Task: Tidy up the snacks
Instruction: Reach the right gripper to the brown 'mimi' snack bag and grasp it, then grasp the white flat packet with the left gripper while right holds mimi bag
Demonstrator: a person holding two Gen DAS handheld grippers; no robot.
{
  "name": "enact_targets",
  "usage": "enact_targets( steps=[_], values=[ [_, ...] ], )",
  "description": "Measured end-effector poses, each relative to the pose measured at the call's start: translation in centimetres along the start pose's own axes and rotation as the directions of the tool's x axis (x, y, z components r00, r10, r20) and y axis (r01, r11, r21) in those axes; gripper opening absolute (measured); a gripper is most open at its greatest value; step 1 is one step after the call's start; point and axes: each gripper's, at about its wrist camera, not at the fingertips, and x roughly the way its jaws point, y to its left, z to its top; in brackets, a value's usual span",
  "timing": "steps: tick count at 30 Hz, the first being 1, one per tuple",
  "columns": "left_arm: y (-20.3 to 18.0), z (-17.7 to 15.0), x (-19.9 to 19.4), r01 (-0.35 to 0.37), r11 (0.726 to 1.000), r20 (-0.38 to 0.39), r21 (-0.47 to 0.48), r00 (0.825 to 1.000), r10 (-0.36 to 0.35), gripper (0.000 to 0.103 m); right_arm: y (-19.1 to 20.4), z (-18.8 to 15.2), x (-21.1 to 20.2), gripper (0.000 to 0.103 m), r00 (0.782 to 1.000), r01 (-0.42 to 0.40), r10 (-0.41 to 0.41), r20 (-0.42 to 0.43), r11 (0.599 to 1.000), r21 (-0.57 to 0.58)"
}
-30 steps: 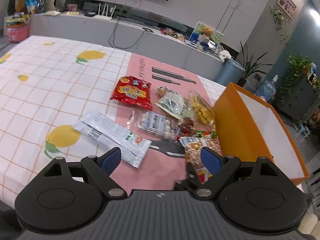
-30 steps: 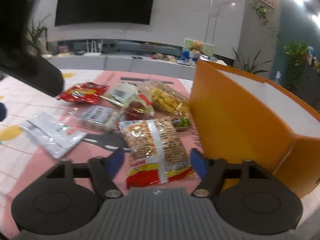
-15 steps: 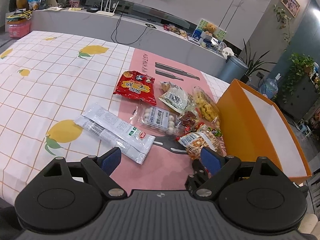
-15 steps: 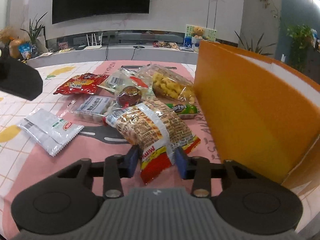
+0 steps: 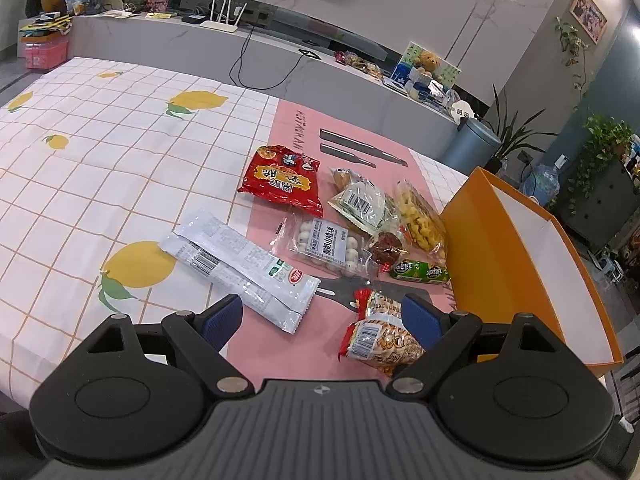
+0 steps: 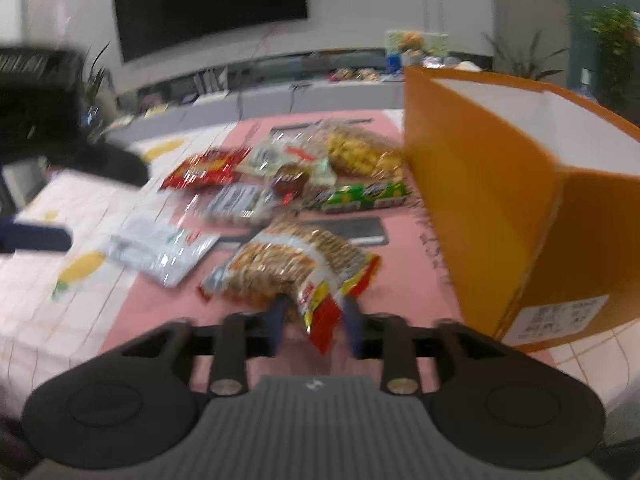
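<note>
A crinkled peanut snack bag (image 6: 288, 264) lies on the pink mat, with its red end between the fingers of my right gripper (image 6: 314, 320). Those jaws are opening, and a small gap shows on each side of the bag's end, though the view is blurred. In the left wrist view the same bag (image 5: 380, 336) sits just left of the orange box (image 5: 500, 248), partly behind my finger. My left gripper (image 5: 320, 312) hovers open above the mat with nothing between its fingers. The box's (image 6: 480, 200) white inside shows no snacks.
Farther back lies a pile: a red chip bag (image 5: 282, 180), a clear pack of white balls (image 5: 328, 244), yellow puffs (image 5: 420, 220), a green sausage stick (image 5: 420, 271). White sachets (image 5: 240, 264) lie to the left on the lemon-print cloth (image 5: 100, 168).
My right jaws closed on the peanut bag's end, then widened again. The bag came nearer, away from the pile, uncovering the green stick. The right view tilted. The left gripper barely moved.
</note>
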Motion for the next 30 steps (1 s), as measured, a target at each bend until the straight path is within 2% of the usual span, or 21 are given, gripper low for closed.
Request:
enact_targets(
  steps=[2,4,8,11,14,17,20,22,24,25,26,27,30],
  values=[
    [0.1,0.0,0.1,-0.001,1.000,-0.002,-0.007,1.000,0.001,0.103,-0.2,0.0,0.6,0.067,1.000,0.016,-0.017,0.012,1.000,0.010],
    [0.1,0.0,0.1,0.002,1.000,-0.003,-0.018,1.000,-0.002,0.103,-0.2,0.0,1.3,0.073,1.000,0.000,0.000,0.014,1.000,0.013],
    [0.2,0.0,-0.1,0.004,1.000,0.002,-0.013,1.000,-0.004,0.103,0.9,0.3,1.4,0.100,0.997,-0.053,0.059,0.052,0.993,-0.103],
    [0.4,0.2,-0.2,0.000,1.000,0.005,-0.016,1.000,0.000,0.103,2.6,0.5,1.2,0.100,0.995,-0.022,0.048,0.084,0.959,-0.282],
    [0.8,0.3,0.0,0.003,0.999,-0.018,-0.041,1.000,-0.004,0.103,3.7,0.9,2.2,0.100,0.998,-0.025,0.050,0.046,0.904,-0.426],
    [1.4,0.3,0.2,0.014,0.997,-0.035,-0.076,0.999,-0.017,0.103,3.4,1.6,3.4,0.100,0.998,-0.034,0.054,0.031,0.887,-0.461],
    [1.5,0.3,0.3,0.012,0.997,-0.034,-0.078,0.999,-0.014,0.103,2.4,2.2,4.7,0.100,0.993,-0.112,0.111,-0.028,0.888,-0.445],
    [1.5,0.4,0.3,0.011,0.998,-0.026,-0.069,1.000,-0.012,0.103,1.8,2.2,5.4,0.098,0.983,-0.181,0.166,-0.071,0.891,-0.417],
    [1.5,0.4,0.3,0.009,0.998,-0.026,-0.066,1.000,-0.011,0.103,1.5,1.9,5.9,0.088,0.975,-0.220,0.204,-0.084,0.894,-0.390],
    [1.5,0.4,0.4,0.009,0.998,-0.028,-0.067,1.000,-0.011,0.103,1.4,1.8,5.7,0.084,0.973,-0.229,0.214,-0.081,0.892,-0.389],
    [1.6,0.5,0.5,0.009,0.998,-0.033,-0.069,0.999,-0.011,0.103,1.5,1.8,5.5,0.073,0.972,-0.233,0.220,-0.077,0.889,-0.394],
    [1.6,0.5,0.5,0.008,0.998,-0.036,-0.070,0.999,-0.011,0.103,1.8,1.7,5.3,0.066,0.975,-0.221,0.211,-0.070,0.884,-0.412],
    [1.8,0.4,0.8,-0.009,0.998,-0.038,-0.060,0.999,0.006,0.103,2.2,1.1,4.6,0.055,0.976,-0.214,0.213,-0.053,0.873,-0.438]
  ],
)
